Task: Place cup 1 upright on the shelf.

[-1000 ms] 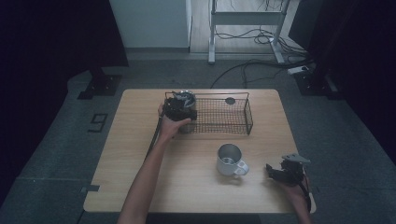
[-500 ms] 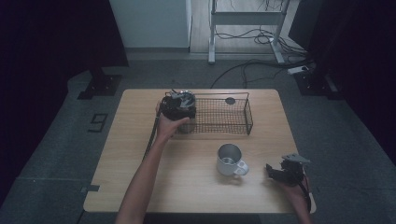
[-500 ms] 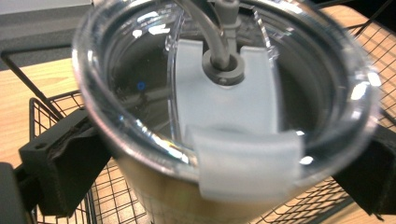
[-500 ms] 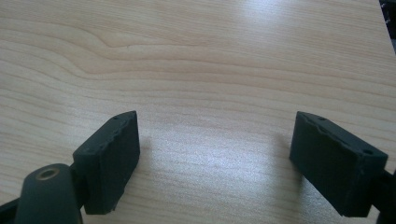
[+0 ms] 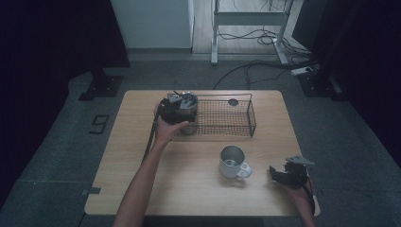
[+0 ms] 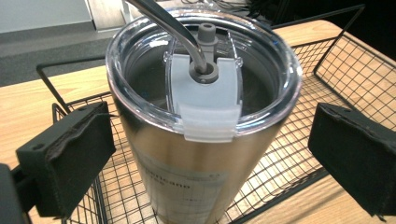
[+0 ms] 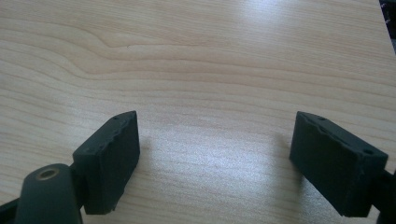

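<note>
A steel tumbler [image 6: 187, 177] with a clear lid and a bent metal straw [image 6: 173, 28] stands in the left end of a black wire basket [image 6: 336, 60]. My left gripper [image 6: 212, 158] is open around it, one pad on each side with a gap to the steel wall. In the high view that gripper [image 5: 176, 109] sits at the basket's [image 5: 227, 118] left end, beside the tumbler [image 5: 188, 101]. My right gripper [image 7: 229, 158] hovers open over bare wood near the table's front right corner [image 5: 283, 174], nothing between its pads.
A steel mug [image 5: 231, 162] with a handle stands on the wooden table [image 5: 198, 194], between the basket and the right gripper. A small dark round thing [image 5: 233, 101] lies at the basket's far side. The left forearm crosses the table's front left.
The left gripper has shifted slightly left and risen a little at the basket's left end. The right gripper and the mug have stayed put.
</note>
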A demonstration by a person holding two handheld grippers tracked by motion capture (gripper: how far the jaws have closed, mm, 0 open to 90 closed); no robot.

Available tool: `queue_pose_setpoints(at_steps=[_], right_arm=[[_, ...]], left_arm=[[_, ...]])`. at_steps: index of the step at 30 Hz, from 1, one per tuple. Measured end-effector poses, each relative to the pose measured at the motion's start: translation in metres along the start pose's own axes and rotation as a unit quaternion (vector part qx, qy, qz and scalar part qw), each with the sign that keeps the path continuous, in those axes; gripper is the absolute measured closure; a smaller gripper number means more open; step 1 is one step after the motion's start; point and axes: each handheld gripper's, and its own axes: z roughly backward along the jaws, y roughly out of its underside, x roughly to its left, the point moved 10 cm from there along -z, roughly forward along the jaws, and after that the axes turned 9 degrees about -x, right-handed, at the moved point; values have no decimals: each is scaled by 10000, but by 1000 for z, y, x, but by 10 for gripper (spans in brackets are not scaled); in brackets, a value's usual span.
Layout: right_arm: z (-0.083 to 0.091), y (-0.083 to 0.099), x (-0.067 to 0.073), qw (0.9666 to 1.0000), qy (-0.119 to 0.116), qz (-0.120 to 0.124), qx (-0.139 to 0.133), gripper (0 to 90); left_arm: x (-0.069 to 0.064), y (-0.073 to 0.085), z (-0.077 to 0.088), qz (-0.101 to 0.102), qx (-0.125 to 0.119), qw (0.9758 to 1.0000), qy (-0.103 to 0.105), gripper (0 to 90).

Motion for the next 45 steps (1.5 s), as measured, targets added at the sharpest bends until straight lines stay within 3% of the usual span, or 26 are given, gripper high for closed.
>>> queue_pose_setpoints(at_steps=[9, 20, 23, 30, 39, 45], right_arm=[[0, 0, 0, 10000, 6, -4, 0, 155], [0, 0, 0, 10000, 11, -22, 6, 155], [0, 0, 0, 10000, 5, -25, 0, 156], [0, 0, 0, 10000, 0, -8, 8, 157], [0, 0, 0, 10000, 3, -8, 8, 156], [0, 0, 0, 10000, 24, -18, 9, 156]], left_arm=[[2, 10, 9, -24, 89, 10000, -3, 7], [5, 23, 31, -30, 45, 10000, 25, 10], [6, 29, 39, -99, 53, 9999, -40, 14], [0, 35, 58, -251, 57, 9996, 75, 14], [3, 47, 78, -131, 63, 9998, 152, 17], [8, 65, 92, -90, 143, 9997, 175, 20]])
